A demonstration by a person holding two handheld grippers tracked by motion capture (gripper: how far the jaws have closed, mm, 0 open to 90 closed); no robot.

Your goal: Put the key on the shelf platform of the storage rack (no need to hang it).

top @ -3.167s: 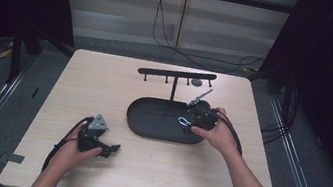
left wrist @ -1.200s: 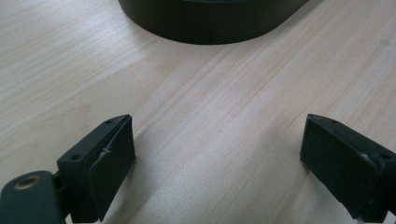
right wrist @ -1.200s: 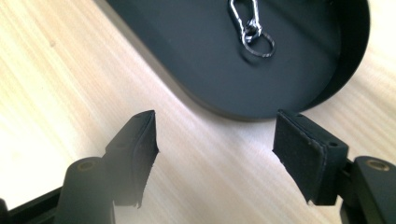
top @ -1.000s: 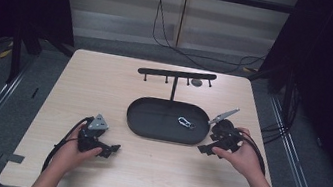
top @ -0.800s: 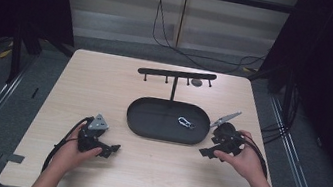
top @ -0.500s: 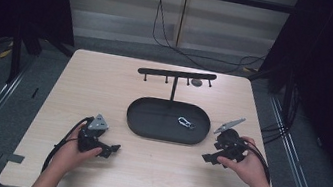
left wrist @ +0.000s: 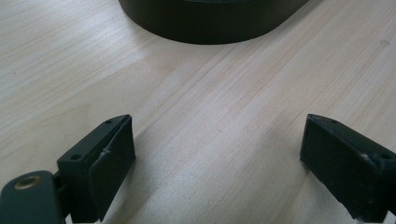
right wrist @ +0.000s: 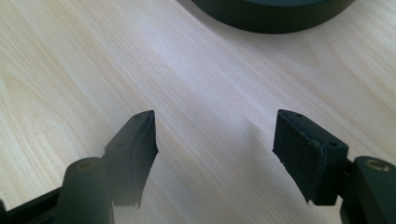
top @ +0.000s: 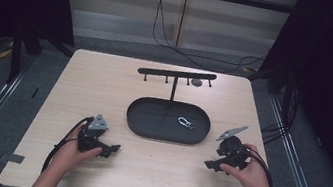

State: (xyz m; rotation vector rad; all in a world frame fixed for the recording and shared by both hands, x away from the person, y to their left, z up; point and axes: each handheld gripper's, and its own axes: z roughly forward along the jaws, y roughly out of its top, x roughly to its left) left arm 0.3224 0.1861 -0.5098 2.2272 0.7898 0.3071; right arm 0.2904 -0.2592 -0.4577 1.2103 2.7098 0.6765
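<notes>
My left gripper [top: 112, 149] and right gripper [top: 209, 164] rest on the desk [top: 104, 89], fingers apart and empty. Ahead of them, the clip [top: 185, 123] lies in the tray [top: 149, 126]; I judge placing done.

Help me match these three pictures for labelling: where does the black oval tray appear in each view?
High view: the black oval tray lies at the table's centre, a small metal clip inside it, between the two grippers.
Left gripper view: its curved dark wall runs along the top edge, beyond the open jaws.
Right gripper view: its wall crosses the top right, beyond the open jaws.
Shared landmark: the pale wood table.
</notes>
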